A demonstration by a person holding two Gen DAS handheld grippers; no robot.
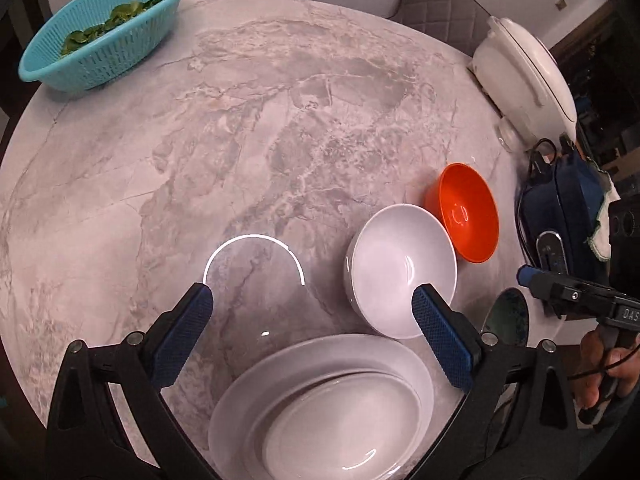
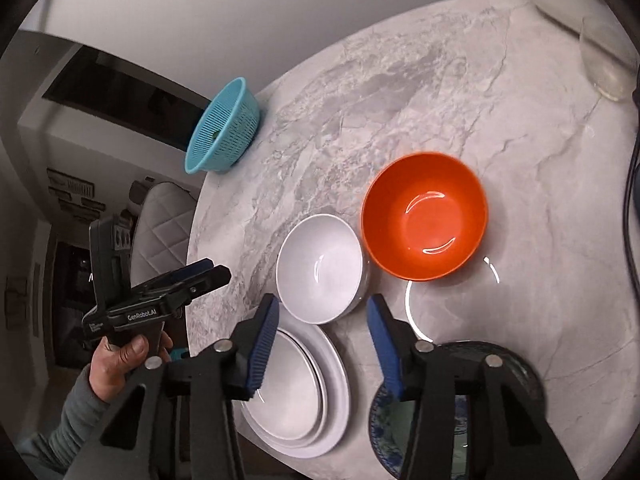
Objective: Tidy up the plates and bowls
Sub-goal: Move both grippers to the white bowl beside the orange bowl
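We have two white plates (image 2: pixel 296 392) stacked; white bowl (image 2: pixel 320 268), orange bowl (image 2: pixel 424 216) and patterned plate (image 2: pixel 516 364) remain, with both grippers' fingers (image 1: pixel 440 336) spread empty.

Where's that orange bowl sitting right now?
The orange bowl stands on the marble table, right beside the white bowl, beyond the patterned plate.

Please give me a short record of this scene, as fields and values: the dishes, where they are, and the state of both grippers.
surface: marble table
white bowl: upright, beside orange bowl
white plates: smaller stacked on larger, near table edge
dark patterned plate: right of white plates, partly hidden
teal basket: far edge, holds green leaves
left gripper: open, empty, above white plates
right gripper: open, empty
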